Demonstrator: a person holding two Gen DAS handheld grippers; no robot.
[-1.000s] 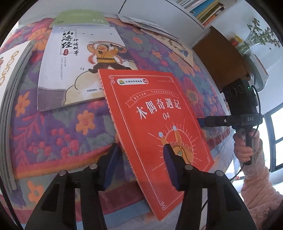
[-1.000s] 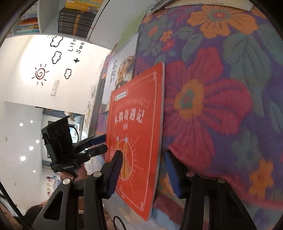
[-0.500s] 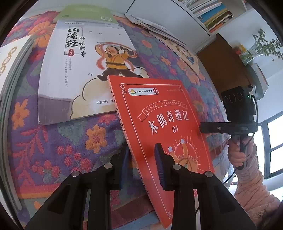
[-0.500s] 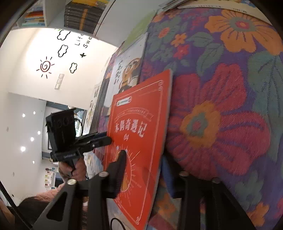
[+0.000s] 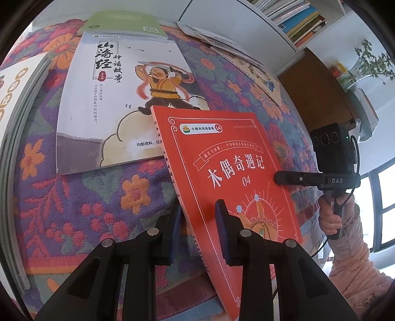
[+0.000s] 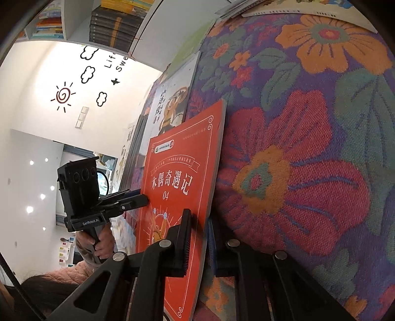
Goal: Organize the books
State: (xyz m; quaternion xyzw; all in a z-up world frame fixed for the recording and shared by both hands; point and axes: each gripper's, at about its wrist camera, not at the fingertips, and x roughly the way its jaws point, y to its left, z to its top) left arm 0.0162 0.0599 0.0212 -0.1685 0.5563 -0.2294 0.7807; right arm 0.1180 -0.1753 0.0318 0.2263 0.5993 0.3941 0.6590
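Observation:
A red book (image 5: pixel 222 160) with white title characters lies slanted on the floral cloth (image 5: pixel 74 210), its far corner over a white illustrated book (image 5: pixel 111 103). My left gripper (image 5: pixel 197 222) is shut on the red book's spine edge, one pad above and one below. My right gripper (image 6: pixel 198 237) is closing tight on the opposite long edge of the red book (image 6: pixel 177 168), both pads pressing it. Each gripper shows in the other's view: the right gripper (image 5: pixel 277 177) at the book's right edge, the left gripper (image 6: pixel 144 197) at its left edge.
A green book (image 5: pixel 118 22) lies behind the white one. Thin booklets (image 5: pixel 246 64) lie at the back right and a pale book (image 5: pixel 14 93) at the far left. Shelves of books (image 5: pixel 296 19), a wooden cabinet (image 5: pixel 318 93) and a potted plant (image 5: pixel 367 64) stand beyond the table.
Both grippers have closed from open onto the red book's two long edges. The left gripper has come a little nearer to the book.

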